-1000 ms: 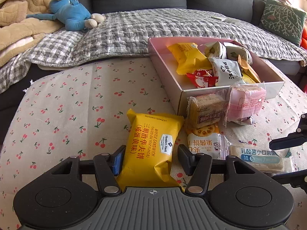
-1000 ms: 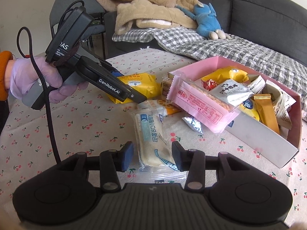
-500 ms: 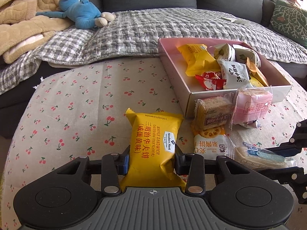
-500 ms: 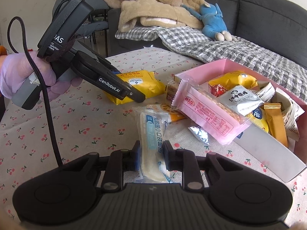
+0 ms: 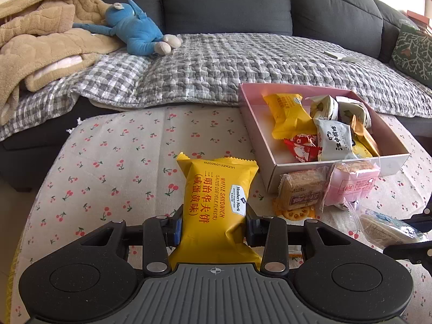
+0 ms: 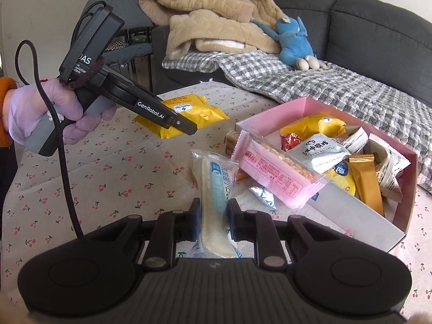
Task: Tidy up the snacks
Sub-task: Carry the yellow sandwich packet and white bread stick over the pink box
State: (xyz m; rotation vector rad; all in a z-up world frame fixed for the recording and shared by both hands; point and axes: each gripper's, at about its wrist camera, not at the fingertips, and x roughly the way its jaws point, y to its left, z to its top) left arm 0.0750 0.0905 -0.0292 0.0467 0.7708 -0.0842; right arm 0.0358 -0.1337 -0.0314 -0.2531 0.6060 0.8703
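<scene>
My left gripper [image 5: 212, 225] is shut on a yellow waffle sandwich packet [image 5: 216, 199] and holds it just above the cherry-print tablecloth; it also shows in the right wrist view [image 6: 186, 113]. My right gripper [image 6: 214, 220] is shut on a clear bread packet with a blue label [image 6: 216, 186], lifted off the cloth. The pink box [image 5: 334, 167] to the right holds several snacks. A pink wafer packet [image 6: 278, 172] leans on the box's near wall.
A brown biscuit packet [image 5: 301, 193] and a round cracker packet [image 5: 294, 212] lie in front of the box. A small silver packet [image 6: 263, 195] lies on the cloth. A sofa with a checked blanket, beige blanket and blue plush toy [image 5: 132, 31] stands behind.
Both grippers have closed on their packets and lifted them: the left on the yellow waffle packet, the right on the bread packet, which now stands on edge between the fingers.
</scene>
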